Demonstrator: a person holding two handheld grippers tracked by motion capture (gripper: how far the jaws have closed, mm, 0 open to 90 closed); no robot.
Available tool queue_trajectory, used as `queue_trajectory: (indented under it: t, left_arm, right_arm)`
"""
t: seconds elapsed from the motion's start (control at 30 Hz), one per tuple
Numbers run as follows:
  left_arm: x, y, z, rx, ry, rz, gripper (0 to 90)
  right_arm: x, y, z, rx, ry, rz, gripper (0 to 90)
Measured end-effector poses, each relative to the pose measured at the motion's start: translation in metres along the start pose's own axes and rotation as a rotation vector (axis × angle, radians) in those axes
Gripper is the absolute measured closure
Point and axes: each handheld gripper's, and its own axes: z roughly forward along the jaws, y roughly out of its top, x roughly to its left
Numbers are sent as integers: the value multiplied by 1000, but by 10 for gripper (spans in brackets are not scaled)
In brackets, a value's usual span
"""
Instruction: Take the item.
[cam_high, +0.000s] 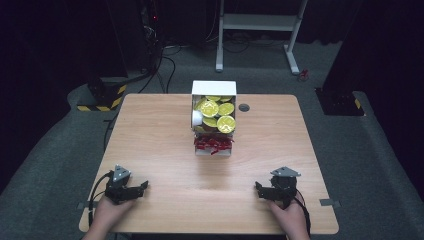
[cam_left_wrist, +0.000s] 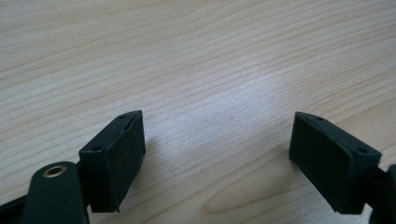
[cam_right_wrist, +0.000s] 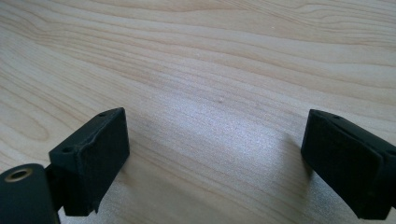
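**Two claws spread, box waiting far off**

Left claw (cam_high: 131, 189) at the near left of the wooden surface (cam_high: 160, 130), held by a hand (cam_high: 106, 216) coming in from the near edge. Jaws spread apart, with only bare wood between them. Low over the wood in the left gripper view (cam_left_wrist: 217, 154), pinching nothing.

Right claw (cam_high: 266, 191) at the near right, held by the other hand (cam_high: 289, 220). Jaws spread apart too, again with bare wood between them in the right gripper view (cam_right_wrist: 215, 158). Nothing held here either.

White box (cam_high: 214, 89) at the far middle of the surface, well apart from both claws. Full of little round cups with yellow-green lids (cam_high: 216, 114) in the far part. One white cup (cam_high: 197, 118) lying on its side at the left of the pile. Red wrapped bits (cam_high: 213, 143) in the near part of the box.

Small dark round hole (cam_high: 244, 107) in the surface, just right of the box.
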Motion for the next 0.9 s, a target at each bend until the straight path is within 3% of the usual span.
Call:
queue_trajectory:
  t: [0.17, 0.27, 0.4, 0.47, 0.53, 0.57, 0.67, 0.9]
  left_arm:
    - [-1, -1, -1, 1, 8, 0, 195]
    - [0, 1, -1, 12, -9, 11, 223]
    - [-2, 5, 0, 10, 7, 26, 249]
    - [-3, 6, -1, -1, 3, 17, 248]
    - [-2, 11, -5, -39, -27, -6, 255]
    - [-2, 17, -11, -76, -64, -19, 262]
    - [-5, 25, -17, -93, -67, -1, 269]
    - [-8, 38, -26, -128, -78, -15, 276]
  right_arm:
    - [0, 1, 1, 0, 5, -6, 76]
    - [0, 1, 1, -1, 2, -4, 77]
    - [1, -1, -1, -1, 1, 4, 77]
    - [1, -1, -1, -1, 2, 3, 77]
    - [1, -1, -1, -1, 2, 3, 77]
    - [1, -1, -1, -1, 2, 3, 77]
    - [0, -2, -2, -2, 5, -8, 77]
    - [-1, -2, -2, -1, 13, -10, 78]
